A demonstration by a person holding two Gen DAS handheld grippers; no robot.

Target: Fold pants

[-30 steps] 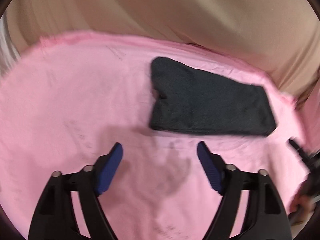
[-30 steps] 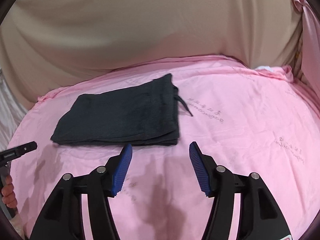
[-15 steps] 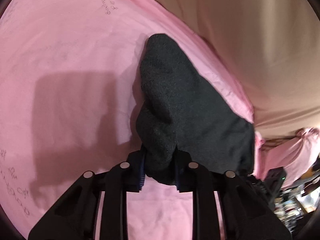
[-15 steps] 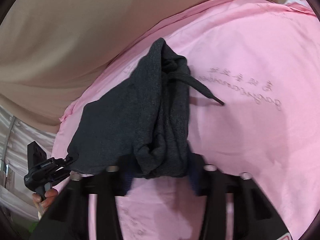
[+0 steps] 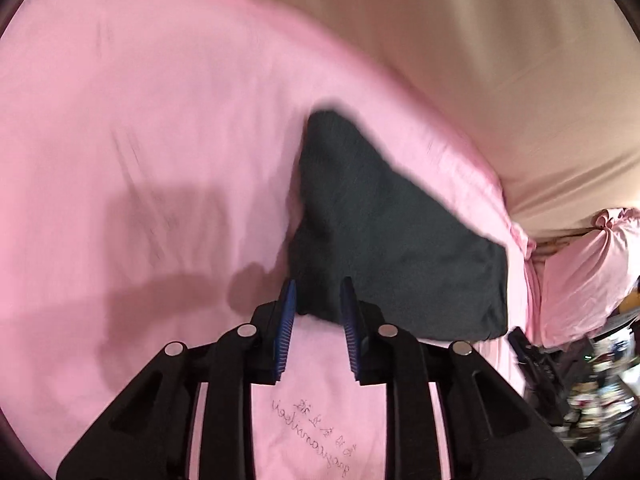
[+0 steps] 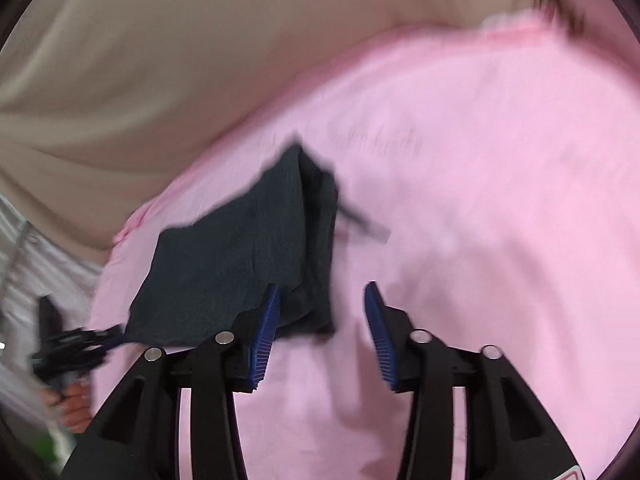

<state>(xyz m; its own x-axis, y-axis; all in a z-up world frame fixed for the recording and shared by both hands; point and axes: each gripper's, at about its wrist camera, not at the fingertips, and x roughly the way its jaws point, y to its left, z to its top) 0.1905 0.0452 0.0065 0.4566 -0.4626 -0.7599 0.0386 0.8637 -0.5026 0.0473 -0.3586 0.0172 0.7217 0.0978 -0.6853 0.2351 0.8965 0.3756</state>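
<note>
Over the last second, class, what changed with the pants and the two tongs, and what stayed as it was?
Both tongs closed in from open, bare sheet to the near edge of the pants and clamped it. The left tongs have fabric between narrow jaws. The right tongs have just been opening; the corner lies between them, apparently released. The pants stay folded on the pink sheet.

Each matte black plastic two-finger gripper, the left gripper (image 5: 318, 300) and the right gripper (image 6: 322, 306), carries ribbed blue pads (image 6: 265, 332) and round silver pivot screws (image 5: 247, 330) along its angular linkage arms.
</note>
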